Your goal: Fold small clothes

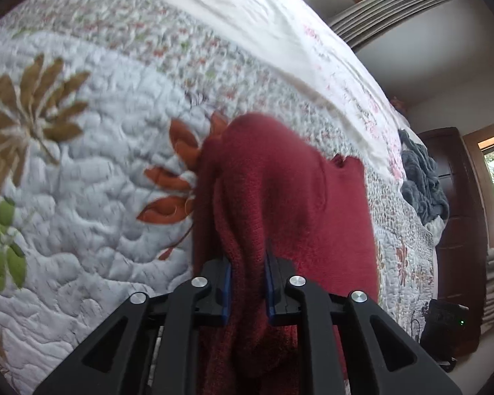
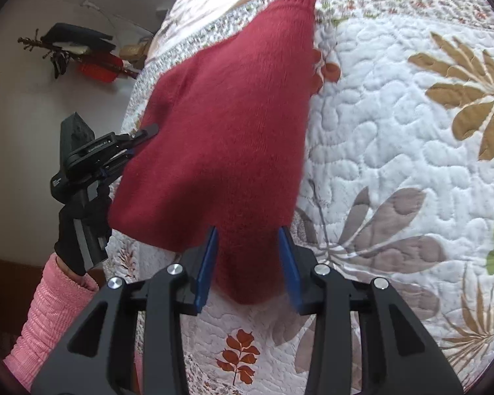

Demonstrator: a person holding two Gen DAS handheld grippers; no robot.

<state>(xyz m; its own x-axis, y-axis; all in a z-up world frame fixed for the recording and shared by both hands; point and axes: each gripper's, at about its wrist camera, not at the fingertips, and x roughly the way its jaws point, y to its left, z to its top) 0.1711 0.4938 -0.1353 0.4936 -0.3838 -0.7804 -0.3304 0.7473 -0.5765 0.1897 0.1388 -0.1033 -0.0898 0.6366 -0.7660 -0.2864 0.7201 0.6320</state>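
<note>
**Red sweater held over the quilted bed**

Left wrist view: the left tongs (image 1: 247, 283) pinch a bunched fold of the red knit sweater (image 1: 280, 191) between their blue pads. The cloth rises ahead of the tongs and drapes forward above the floral quilt (image 1: 92, 171). A grey blanket (image 1: 423, 181) lies crumpled at the bed's far edge.

Right wrist view: the right tongs (image 2: 248, 263) clamp a thick corner of the sweater (image 2: 227, 125), which stretches away to its ribbed hem. It looks fuzzy, deep red and taut. At its left edge the left tongs (image 2: 141, 141) grip it, held by a gloved hand (image 2: 79, 230) with a pink sleeve (image 2: 46, 316).
</note>
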